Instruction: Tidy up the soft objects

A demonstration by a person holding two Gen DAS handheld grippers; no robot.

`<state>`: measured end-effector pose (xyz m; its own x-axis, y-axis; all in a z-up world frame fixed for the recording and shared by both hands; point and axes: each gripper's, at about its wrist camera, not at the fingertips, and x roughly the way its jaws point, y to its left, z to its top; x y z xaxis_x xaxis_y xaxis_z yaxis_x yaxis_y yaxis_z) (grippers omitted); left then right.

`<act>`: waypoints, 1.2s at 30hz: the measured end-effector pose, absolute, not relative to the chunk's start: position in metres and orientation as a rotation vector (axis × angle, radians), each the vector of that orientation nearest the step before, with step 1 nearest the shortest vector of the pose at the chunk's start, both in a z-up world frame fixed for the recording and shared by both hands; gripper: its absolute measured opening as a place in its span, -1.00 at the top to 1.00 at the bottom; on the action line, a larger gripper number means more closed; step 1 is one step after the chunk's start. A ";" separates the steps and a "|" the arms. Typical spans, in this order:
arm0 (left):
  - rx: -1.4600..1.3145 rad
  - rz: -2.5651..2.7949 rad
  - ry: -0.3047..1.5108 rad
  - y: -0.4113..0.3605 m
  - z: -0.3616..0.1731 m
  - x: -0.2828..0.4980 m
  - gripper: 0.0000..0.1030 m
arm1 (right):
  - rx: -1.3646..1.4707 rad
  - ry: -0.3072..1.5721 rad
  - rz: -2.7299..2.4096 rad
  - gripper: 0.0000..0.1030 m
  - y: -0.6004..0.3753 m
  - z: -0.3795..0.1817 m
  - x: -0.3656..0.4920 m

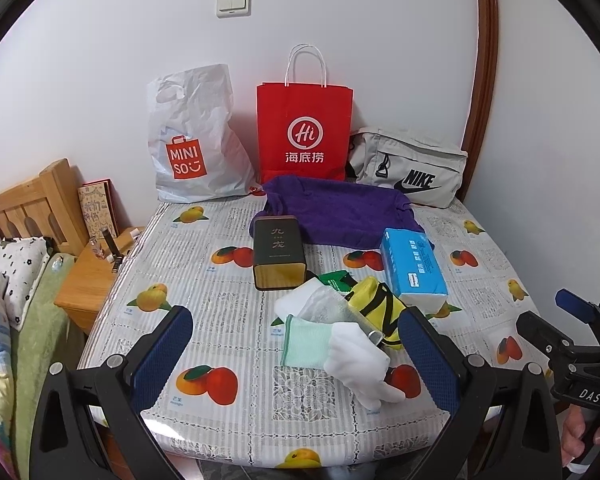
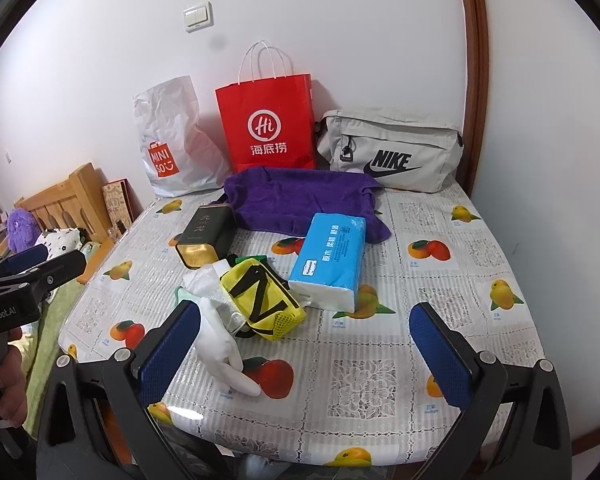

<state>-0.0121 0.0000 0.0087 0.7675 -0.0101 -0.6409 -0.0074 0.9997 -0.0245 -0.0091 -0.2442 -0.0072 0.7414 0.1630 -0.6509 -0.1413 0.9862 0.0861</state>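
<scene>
A white glove with a mint cuff lies near the table's front edge, partly over a pile with a yellow mesh pouch and a white cloth. Behind them lie a purple towel, a blue tissue pack and a dark tea tin. My left gripper is open, its fingers on either side of the glove and above it. My right gripper is open over bare tablecloth, right of the glove.
A white Miniso bag, a red paper bag and a grey Nike pouch stand along the wall. A wooden bedside stand and bed lie left of the fruit-print table.
</scene>
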 end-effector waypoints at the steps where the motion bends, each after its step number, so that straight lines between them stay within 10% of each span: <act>1: -0.026 -0.001 0.696 0.000 0.009 -0.012 -1.00 | 0.030 0.714 0.166 -1.00 -0.245 -0.007 -0.010; 36: -0.024 -0.002 0.695 -0.001 0.010 -0.014 -1.00 | 0.015 0.723 0.176 -1.00 -0.235 -0.008 -0.008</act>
